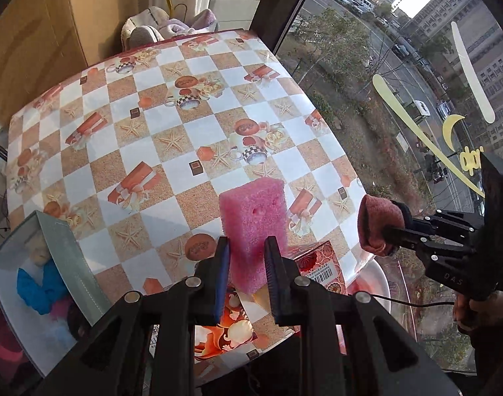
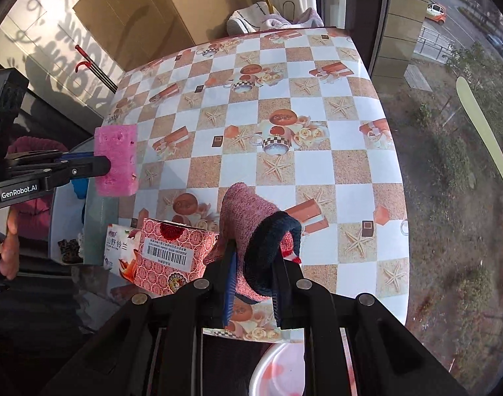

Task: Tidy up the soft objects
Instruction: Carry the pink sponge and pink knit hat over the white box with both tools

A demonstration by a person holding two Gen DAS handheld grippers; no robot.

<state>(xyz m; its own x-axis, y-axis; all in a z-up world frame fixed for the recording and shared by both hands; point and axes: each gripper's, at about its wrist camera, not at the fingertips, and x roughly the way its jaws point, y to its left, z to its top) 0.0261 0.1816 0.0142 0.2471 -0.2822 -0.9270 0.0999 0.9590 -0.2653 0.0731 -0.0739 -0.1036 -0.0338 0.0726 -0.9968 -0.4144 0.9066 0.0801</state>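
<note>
My left gripper (image 1: pixel 248 247) is shut on a pink sponge block (image 1: pixel 254 217) and holds it above the patterned table (image 1: pixel 172 125). The sponge also shows in the right wrist view (image 2: pixel 116 158), held at the table's left edge. My right gripper (image 2: pixel 254 260) is shut on a pink knitted sock with a dark blue cuff (image 2: pixel 248 227), held over the table's near side. In the left wrist view the sock (image 1: pixel 380 224) hangs off the table's right edge, by the window.
A red patterned tissue box (image 2: pixel 168 254) lies on the table's near edge. A grey-walled bin (image 1: pixel 43 280) with blue and pink soft items stands at the left. A white bowl (image 2: pixel 277 369) sits below the near edge. Shoes and towels (image 2: pixel 268 19) lie beyond the far edge.
</note>
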